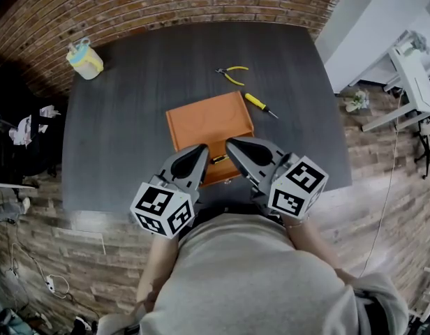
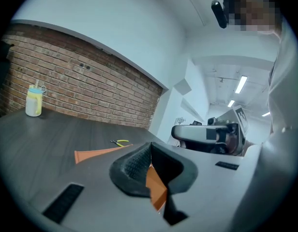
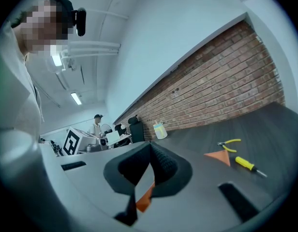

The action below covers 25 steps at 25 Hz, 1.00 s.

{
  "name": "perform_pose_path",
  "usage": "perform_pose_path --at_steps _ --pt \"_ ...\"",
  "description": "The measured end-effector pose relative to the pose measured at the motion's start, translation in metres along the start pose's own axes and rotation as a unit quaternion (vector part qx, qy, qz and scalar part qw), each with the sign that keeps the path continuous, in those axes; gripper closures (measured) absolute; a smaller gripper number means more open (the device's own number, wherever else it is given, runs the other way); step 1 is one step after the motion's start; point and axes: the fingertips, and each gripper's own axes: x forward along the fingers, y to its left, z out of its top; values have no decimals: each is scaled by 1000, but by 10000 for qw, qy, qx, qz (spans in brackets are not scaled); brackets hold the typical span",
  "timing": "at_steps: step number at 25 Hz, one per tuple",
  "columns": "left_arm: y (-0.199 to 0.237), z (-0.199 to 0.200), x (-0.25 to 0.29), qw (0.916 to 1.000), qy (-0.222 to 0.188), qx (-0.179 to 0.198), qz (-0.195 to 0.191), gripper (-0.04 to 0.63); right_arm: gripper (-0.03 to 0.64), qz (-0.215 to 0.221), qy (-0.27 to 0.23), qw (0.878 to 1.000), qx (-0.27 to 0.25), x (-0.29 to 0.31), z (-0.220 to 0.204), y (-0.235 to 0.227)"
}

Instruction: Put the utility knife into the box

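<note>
utility knife (image 1: 218, 159): seemingly inside the orange box (image 1: 201, 121), against its near wall, toward the counter's (image 1: 117, 117) near edge. left claw (image 1: 199, 151) and right claw (image 1: 232, 145) pressed shut on nothing, flanking the knife, probably because the drop point lies right there.
</note>
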Motion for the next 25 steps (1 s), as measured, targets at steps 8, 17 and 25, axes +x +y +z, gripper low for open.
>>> perform_pose_path --at_steps 8,17,25 --pt "4 -1 1 10000 25 59 24 574 614 -124 175 9998 43 -5 -13 -6" --pt "-1 -5 3 9999 92 32 -93 574 614 -228 162 9996 59 -10 -11 -11" --pt "2 -3 2 9999 76 40 -55 574 614 -177 208 9996 20 -6 -12 -8"
